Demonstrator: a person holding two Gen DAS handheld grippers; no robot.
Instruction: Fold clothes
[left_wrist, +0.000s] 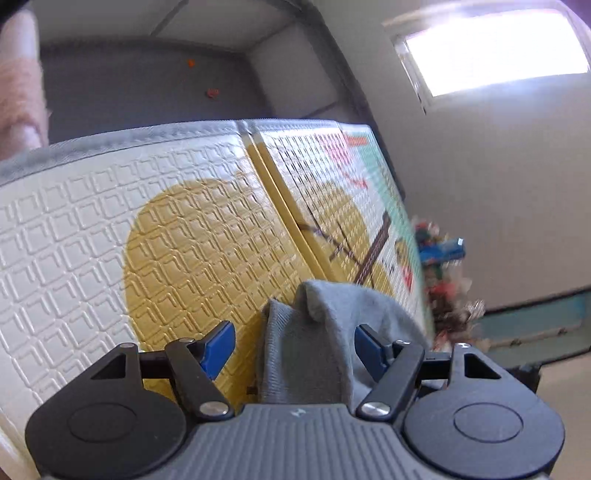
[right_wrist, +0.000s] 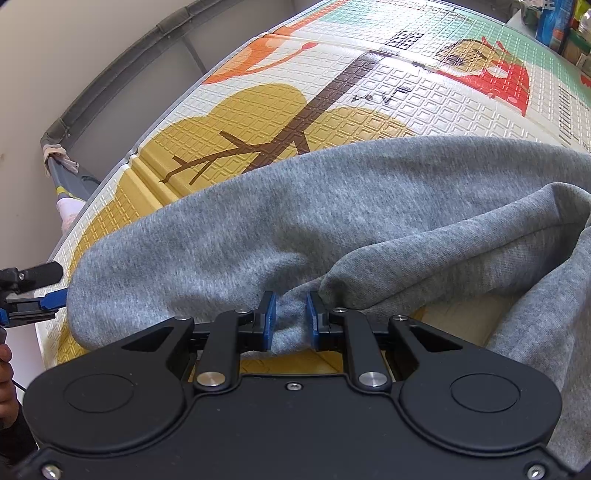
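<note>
Right tool (right_wrist: 291, 319): clamped on bunched grey garment (right_wrist: 332, 206), lower centre.
Left tool (left_wrist: 291, 345): wide open, empty.
Next: probably grasp the garment's end.

No text can be read — dark scribbles on the play mat (right_wrist: 332, 55) stay illegible.

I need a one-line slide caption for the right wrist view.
Right gripper pinches a bunched fold of the grey knit garment on the embossed tree-print foam mat.
</note>
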